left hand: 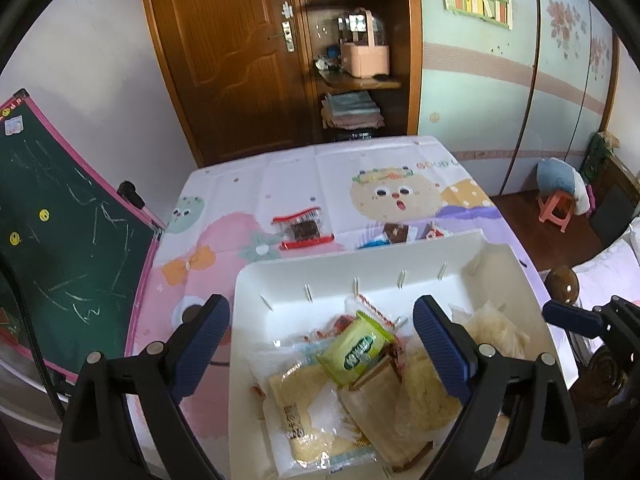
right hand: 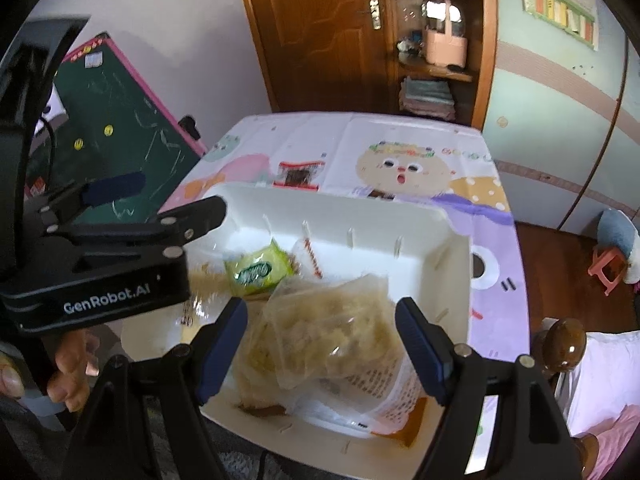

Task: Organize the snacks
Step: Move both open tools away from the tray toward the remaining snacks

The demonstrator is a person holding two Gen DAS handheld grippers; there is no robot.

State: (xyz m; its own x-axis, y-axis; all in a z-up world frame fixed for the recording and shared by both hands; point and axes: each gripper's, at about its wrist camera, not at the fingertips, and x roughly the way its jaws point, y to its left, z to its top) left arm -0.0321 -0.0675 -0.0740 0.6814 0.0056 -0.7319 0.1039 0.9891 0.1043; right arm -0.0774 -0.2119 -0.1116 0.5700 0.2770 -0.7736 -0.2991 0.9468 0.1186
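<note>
Below my left gripper (left hand: 322, 344) the green snack packet (left hand: 356, 350) lies in the white tray (left hand: 280, 280); both grippers' jaws stand apart, empty, right gripper (right hand: 320, 346) over clear-bagged snacks (right hand: 332, 320).

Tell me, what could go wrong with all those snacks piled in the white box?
The box is heaped, so the green packet on top might slide off when another snack goes in. The red packet lies alone beyond the box and could be forgotten. The left gripper and right gripper hover open, close together over the box, and might bump.
</note>
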